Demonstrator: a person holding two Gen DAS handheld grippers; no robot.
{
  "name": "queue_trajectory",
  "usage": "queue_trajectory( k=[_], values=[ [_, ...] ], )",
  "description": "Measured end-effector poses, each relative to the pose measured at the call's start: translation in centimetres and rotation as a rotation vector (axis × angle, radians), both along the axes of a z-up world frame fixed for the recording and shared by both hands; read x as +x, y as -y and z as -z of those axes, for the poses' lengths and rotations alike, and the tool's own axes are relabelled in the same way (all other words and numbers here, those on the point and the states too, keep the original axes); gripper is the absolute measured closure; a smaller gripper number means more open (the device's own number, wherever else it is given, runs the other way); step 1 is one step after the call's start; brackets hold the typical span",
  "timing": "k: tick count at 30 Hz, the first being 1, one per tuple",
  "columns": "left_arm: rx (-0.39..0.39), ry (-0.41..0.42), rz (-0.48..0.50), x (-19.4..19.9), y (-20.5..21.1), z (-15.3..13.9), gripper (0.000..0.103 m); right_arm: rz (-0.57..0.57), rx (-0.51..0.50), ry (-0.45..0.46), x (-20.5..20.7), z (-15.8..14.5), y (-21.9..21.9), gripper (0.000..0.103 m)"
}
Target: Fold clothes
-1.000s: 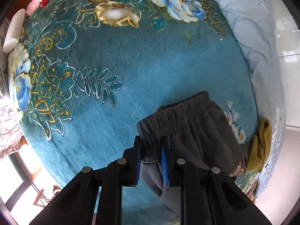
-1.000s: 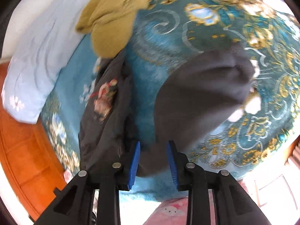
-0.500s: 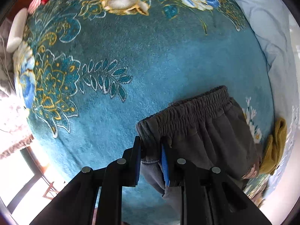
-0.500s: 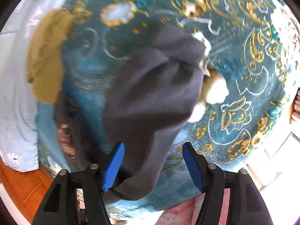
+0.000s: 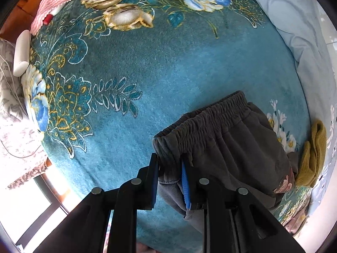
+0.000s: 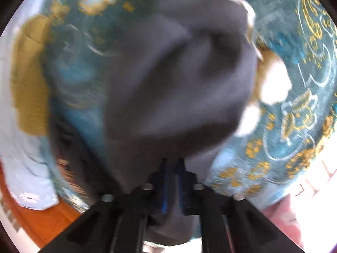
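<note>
Dark grey sweatpants [image 5: 227, 147] with an elastic waistband lie on a teal flowered blanket [image 5: 147, 67]. My left gripper [image 5: 169, 175] points down and is shut on the waistband's near corner, the cloth bunched between its blue pads. In the blurred right wrist view a grey pant leg [image 6: 179, 73] fills the middle. My right gripper [image 6: 172, 168] has its jaws together on the leg's lower edge, with grey cloth above and below the fingers.
A mustard-yellow garment [image 5: 313, 154] lies at the blanket's right edge, also visible as the yellow garment [image 6: 29, 73]. A pale blue quilt [image 5: 294, 21] borders the far right. A pink cloth [image 5: 54, 2] and a white object [image 5: 21, 52] sit at the far left. Orange wood floor [image 6: 42, 221] shows below.
The right gripper opened wide, dropped onto the grey pant leg and shut on its edge. The left gripper kept its hold on the waistband and shifted slightly; more waistband now lies spread out.
</note>
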State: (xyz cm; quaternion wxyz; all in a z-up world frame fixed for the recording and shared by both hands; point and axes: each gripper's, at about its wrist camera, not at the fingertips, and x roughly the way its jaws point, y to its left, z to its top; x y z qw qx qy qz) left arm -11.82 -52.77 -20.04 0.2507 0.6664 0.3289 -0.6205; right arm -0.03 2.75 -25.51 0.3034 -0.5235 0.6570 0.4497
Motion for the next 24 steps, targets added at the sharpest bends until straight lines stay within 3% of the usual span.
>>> queue_trajectory(
  k=[4, 8, 14, 24],
  values=[
    [-0.005, 0.001, -0.007, -0.3, 0.0, -0.3, 0.083, 0.052, 0.124, -0.199, -2.3, -5.2, -3.6, 0.102],
    [0.006, -0.005, -0.034, 0.2, 0.0, -0.4, 0.083, 0.001, 0.230, -0.274, -4.0, -9.2, -5.9, 0.103],
    [0.035, -0.009, -0.088, 1.2, 0.5, 0.0, 0.083, 0.029, 0.241, -0.216, -1.2, -8.7, -5.5, 0.102],
    [0.008, 0.016, -0.055, 0.9, 0.1, -0.6, 0.082, 0.018, 0.136, 0.090, 6.7, -1.3, -6.0, 0.094]
  ],
)
